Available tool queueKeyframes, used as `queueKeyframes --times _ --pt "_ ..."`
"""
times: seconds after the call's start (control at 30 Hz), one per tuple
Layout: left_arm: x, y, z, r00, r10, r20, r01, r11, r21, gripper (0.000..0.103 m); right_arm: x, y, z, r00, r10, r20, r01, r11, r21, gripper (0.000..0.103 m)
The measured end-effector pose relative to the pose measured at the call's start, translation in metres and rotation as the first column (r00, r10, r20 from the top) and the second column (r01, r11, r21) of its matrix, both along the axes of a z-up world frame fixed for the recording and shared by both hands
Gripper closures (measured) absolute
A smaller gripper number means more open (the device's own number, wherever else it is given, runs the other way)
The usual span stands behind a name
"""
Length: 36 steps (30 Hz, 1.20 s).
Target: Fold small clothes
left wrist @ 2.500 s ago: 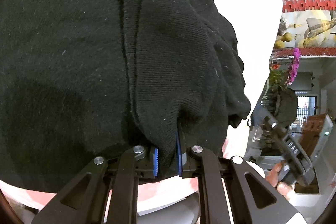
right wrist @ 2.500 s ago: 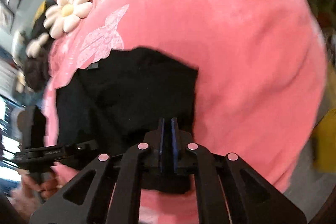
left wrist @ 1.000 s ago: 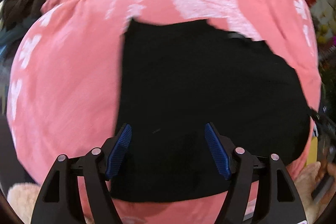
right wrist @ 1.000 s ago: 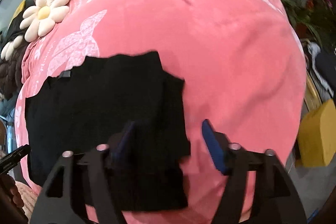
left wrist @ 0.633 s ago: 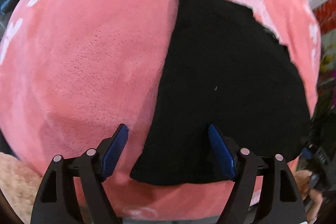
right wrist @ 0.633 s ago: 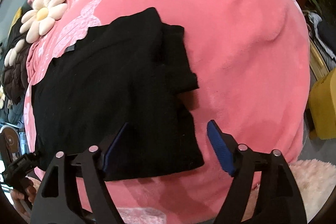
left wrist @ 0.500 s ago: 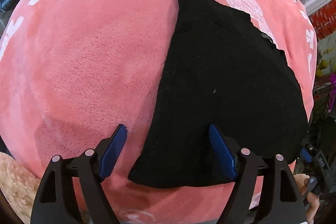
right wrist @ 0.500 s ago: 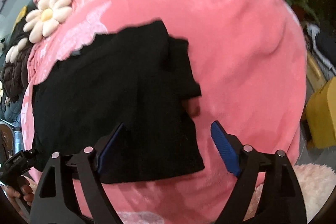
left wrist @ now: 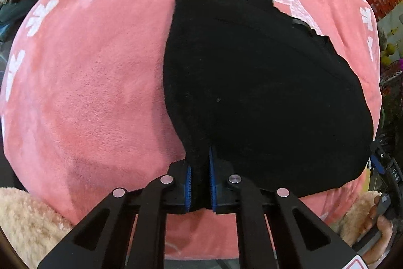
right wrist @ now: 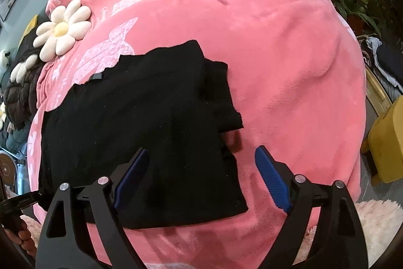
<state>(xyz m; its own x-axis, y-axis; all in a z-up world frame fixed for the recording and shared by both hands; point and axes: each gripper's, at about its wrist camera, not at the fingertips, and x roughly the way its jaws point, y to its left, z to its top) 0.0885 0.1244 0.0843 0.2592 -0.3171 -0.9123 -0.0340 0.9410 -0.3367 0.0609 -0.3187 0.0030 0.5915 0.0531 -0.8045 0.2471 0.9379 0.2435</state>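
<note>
— Where's the black garment [left wrist: 264,97]?

— Flat on the pink blanket [left wrist: 95,92]. The left gripper [left wrist: 200,183] is closing, its blue pads pinching the near corner.

— And the right gripper [right wrist: 201,183]?

— Spreading apart above the garment's near right corner, pinching nothing.

— Anything hidden?

— The black cloth hides its own folds; the pinched corner is covered.

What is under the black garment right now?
The pink blanket lies under the black garment, showing on all sides. A smaller black flap pokes out beneath its right edge. Anything else underneath is covered.
</note>
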Motion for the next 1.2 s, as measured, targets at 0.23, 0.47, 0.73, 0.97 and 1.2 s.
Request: queueKeyframes --times 0.23,0.47,0.73,0.97,1.2 --pt "-0.001 -0.030 0.038 0.997 -0.042 0.067 0.038 0.997 0.062 0.095 0.000 0.012 0.008 0.997 0.062 0.041 -0.060 0.998 -0.034 0.018" --pt "0.005 -0.083 0.106 0.972 -0.129 0.196 0.118 0.991 0.066 0.098 -0.003 0.011 0.017 0.994 0.054 0.095 -0.047 0.997 -0.068 0.016" --pt "0.005 -0.205 0.157 0.902 -0.322 0.287 0.318 0.946 0.064 0.102 -0.015 -0.043 0.022 0.980 -0.143 0.137 0.124 0.982 0.143 0.016" --pt "-0.010 -0.263 0.104 0.908 -0.388 0.157 0.388 0.921 0.033 0.095 -0.022 -0.077 0.015 0.961 -0.247 0.124 0.196 0.927 0.321 0.016" --pt "-0.057 -0.214 0.099 0.924 -0.342 0.171 0.340 0.939 0.041 0.049 0.001 -0.041 0.033 0.986 0.026 0.167 -0.082 0.938 0.336 0.016"
